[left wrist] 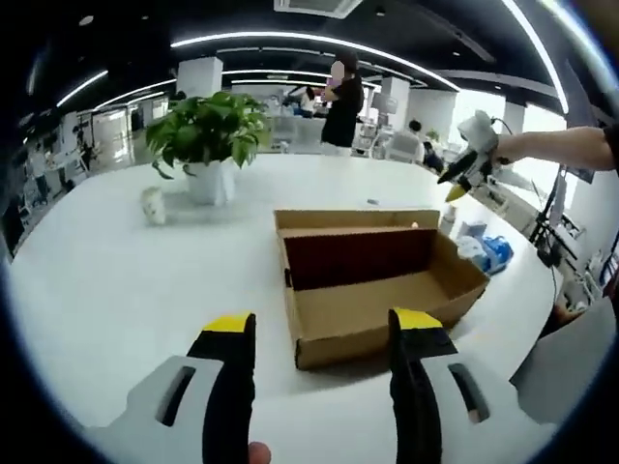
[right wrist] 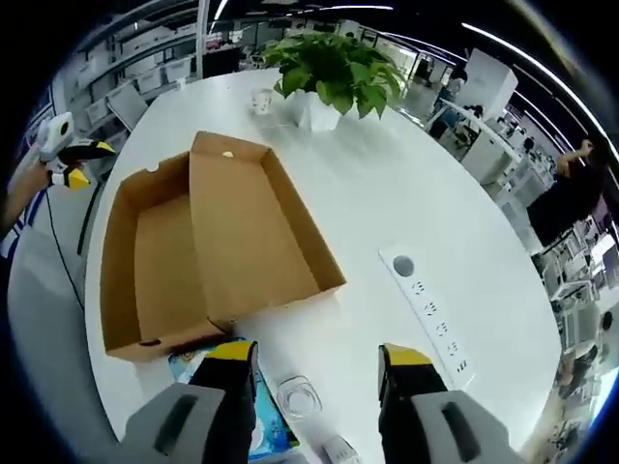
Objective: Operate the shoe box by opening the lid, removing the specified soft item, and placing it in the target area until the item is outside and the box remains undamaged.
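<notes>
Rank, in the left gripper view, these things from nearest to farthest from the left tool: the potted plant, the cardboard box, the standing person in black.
1. Cardboard box: directly ahead of the left tool, lid open.
2. Potted plant: farther back on the table, to the left.
3. Standing person in black: beyond the table's far edge.

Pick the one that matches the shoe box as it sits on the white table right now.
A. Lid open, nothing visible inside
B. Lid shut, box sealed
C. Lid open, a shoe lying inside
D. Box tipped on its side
A: the shoe box stands open with its lid raised, and both views show only bare cardboard inside; a blue packet lies outside it on the table.
</notes>
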